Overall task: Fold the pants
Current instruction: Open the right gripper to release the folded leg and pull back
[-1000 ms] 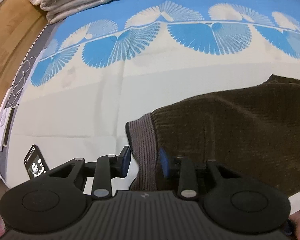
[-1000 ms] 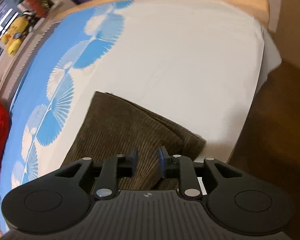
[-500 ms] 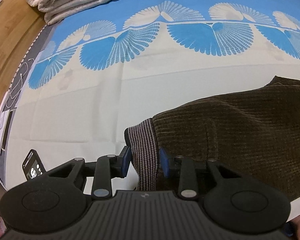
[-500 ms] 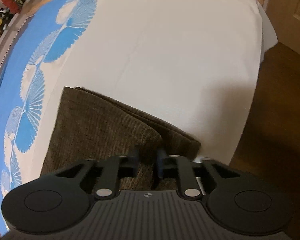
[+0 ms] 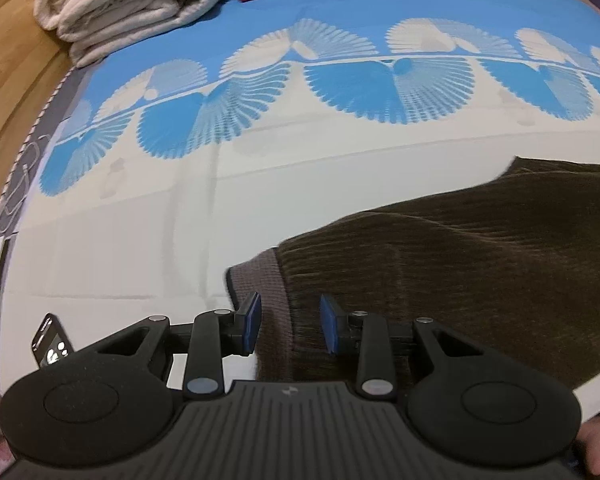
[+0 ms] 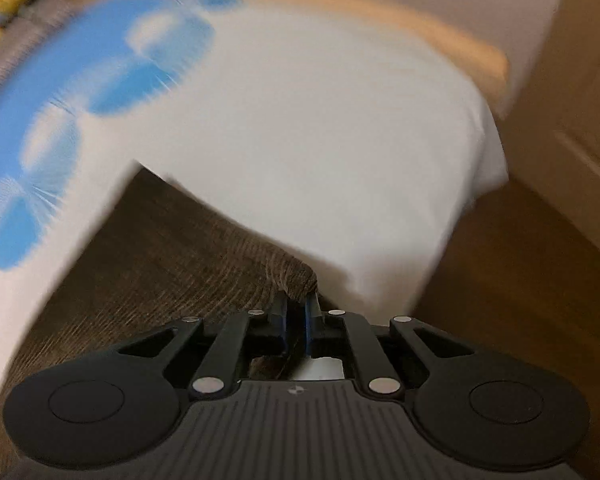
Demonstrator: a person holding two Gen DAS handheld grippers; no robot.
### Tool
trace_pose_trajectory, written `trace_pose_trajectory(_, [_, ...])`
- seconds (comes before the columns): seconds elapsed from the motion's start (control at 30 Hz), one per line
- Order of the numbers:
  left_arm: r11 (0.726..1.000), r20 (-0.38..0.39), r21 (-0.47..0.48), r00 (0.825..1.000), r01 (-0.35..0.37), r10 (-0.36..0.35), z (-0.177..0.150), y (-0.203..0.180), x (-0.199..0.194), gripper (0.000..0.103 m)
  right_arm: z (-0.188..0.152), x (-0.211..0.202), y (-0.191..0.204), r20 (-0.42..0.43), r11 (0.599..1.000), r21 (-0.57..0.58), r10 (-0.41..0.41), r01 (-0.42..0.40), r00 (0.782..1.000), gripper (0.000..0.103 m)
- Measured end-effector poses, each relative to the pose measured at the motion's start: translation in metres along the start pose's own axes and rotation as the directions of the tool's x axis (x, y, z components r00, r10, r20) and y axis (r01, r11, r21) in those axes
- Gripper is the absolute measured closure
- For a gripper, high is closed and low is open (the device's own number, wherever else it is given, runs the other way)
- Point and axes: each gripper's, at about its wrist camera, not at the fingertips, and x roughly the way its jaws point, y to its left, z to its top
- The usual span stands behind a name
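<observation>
Right gripper (image 6: 296, 316) clenched on folded corner of dark brown corduroy pants (image 6: 172, 248), blue pads pinching fabric (view motion-blurred). Left gripper (image 5: 288, 324) part open, ribbed grey-brown waistband (image 5: 260, 284) between its blue pads (image 5: 252, 322), contact unclear. Pants spread ahead and right of left gripper, on white bedsheet with blue fan print (image 5: 180, 216). Small black phone (image 5: 50, 340) just left of it.

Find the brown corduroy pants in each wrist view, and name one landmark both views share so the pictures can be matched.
Left wrist view: the pants fill the lower right, waistband end between the open left tool's pads.
Right wrist view: the pants fill the lower left, their corner pinched in the right tool.
Shared landmark: the blue-and-white fan-patterned bedspread.
</observation>
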Motion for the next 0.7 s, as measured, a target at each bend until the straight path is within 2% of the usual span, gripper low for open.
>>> trace_pose_trajectory(0.07, [0.999, 0.004, 0.003, 0.999, 0.054, -0.054, -0.001, -0.003, -0.002, 0.067, 0.001, -0.007, 0.004, 0.041, 1.0, 0.003, -0.021, 0.021, 0.999, 0.092])
trace_pose_trajectory(0.13, [0.992, 0.001, -0.001, 0.992, 0.126, -0.126, -0.002, -0.005, -0.003, 0.067, 0.001, -0.019, 0.014, 0.121, 0.998, -0.041, -0.042, 0.047, 0.992, 0.088])
trace_pose_trajectory(0.2, [0.983, -0.011, -0.001, 0.983, 0.185, -0.185, -0.005, -0.008, -0.001, 0.067, 0.0, -0.031, 0.024, 0.193, 0.997, -0.069, -0.011, 0.025, 0.981, 0.086])
trace_pose_trajectory(0.3, [0.973, -0.075, 0.035, 0.972, 0.226, -0.223, -0.012, -0.017, 0.01, 0.067, 0.0, -0.045, 0.044, 0.247, 0.989, -0.127, 0.107, -0.078, 0.963, 0.086])
trace_pose_trajectory(0.37, [0.978, -0.135, 0.074, 0.974, 0.194, -0.183, -0.018, -0.021, 0.022, 0.067, -0.005, -0.052, 0.071, 0.236, 0.955, -0.236, 0.235, -0.179, 0.943, 0.082])
trace_pose_trajectory(0.43, [0.986, -0.218, 0.091, 0.969, 0.141, -0.119, -0.026, -0.019, 0.039, 0.068, -0.017, -0.06, 0.104, 0.195, 0.882, -0.387, 0.365, -0.27, 0.91, 0.078])
trace_pose_trajectory(0.5, [0.985, -0.251, 0.105, 0.962, 0.134, -0.104, -0.03, -0.017, 0.045, 0.069, -0.036, -0.067, 0.139, 0.138, 0.78, -0.532, 0.464, -0.329, 0.875, 0.077])
trace_pose_trajectory(0.6, [0.989, -0.223, 0.055, 0.967, 0.141, -0.125, -0.025, -0.012, 0.039, 0.069, -0.065, -0.073, 0.192, 0.03, 0.607, -0.705, 0.543, -0.367, 0.839, 0.076])
trace_pose_trajectory(0.63, [0.989, -0.19, 0.045, 0.973, 0.144, -0.133, -0.022, -0.011, 0.034, 0.069, -0.08, -0.075, 0.214, -0.005, 0.535, -0.762, 0.559, -0.365, 0.829, 0.075])
trace_pose_trajectory(0.7, [0.987, -0.14, 0.005, 0.978, 0.159, -0.157, -0.014, -0.005, 0.027, 0.068, -0.104, -0.075, 0.245, -0.06, 0.427, -0.829, 0.573, -0.36, 0.817, 0.075])
